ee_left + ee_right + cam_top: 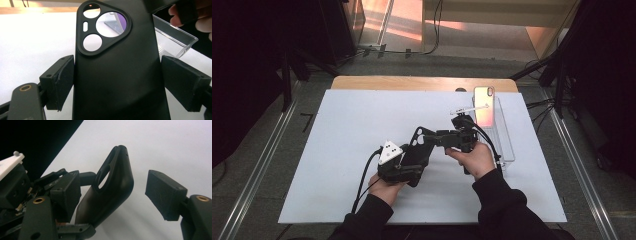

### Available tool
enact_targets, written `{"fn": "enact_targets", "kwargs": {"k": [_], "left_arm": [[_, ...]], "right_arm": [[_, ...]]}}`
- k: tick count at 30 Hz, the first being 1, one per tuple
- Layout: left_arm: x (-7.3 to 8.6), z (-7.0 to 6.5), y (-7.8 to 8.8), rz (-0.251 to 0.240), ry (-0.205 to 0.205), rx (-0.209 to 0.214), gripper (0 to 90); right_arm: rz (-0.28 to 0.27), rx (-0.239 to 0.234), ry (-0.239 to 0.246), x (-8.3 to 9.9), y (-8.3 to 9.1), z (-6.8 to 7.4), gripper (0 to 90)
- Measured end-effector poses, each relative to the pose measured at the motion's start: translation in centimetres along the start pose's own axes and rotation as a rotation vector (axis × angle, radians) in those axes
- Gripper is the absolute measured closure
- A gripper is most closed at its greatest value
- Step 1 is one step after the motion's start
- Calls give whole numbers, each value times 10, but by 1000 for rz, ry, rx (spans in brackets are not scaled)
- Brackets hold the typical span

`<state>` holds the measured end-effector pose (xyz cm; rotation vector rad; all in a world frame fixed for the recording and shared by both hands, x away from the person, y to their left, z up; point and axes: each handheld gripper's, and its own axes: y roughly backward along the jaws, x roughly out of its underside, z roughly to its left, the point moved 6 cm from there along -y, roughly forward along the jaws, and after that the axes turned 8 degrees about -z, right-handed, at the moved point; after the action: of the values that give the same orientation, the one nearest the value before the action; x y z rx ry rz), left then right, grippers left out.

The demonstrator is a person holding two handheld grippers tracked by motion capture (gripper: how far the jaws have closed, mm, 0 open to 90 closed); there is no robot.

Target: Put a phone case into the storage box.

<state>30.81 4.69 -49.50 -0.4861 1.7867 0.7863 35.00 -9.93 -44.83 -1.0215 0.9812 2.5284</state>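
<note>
Phone case (418,150) left of tray (507,145); phone (484,106) in tray.

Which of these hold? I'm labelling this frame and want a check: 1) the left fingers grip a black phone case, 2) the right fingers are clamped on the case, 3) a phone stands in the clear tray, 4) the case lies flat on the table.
1) True: the left gripper holds the black phone case by its sides.
2) False: the right gripper is open around the case's top end, one pad standing clear of it.
3) True: the phone leans upright in the clear tray.
4) False: it is held up above the white table.
</note>
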Motion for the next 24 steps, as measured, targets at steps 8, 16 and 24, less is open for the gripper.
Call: {"fn": "enact_targets", "kwargs": {"k": [8,16,24], "left_arm": [[0,-1,0,-8,30,10,147],[-2,-3,-1,-20,40,19,146],[-4,-7,-2,-30,21,33,139]], "right_arm": [[9,-22,-91,-5,-7,-4,416],[21,-85,-191,-7,-6,-7,706],[19,-141,-214,-9,1,1,768]]}}
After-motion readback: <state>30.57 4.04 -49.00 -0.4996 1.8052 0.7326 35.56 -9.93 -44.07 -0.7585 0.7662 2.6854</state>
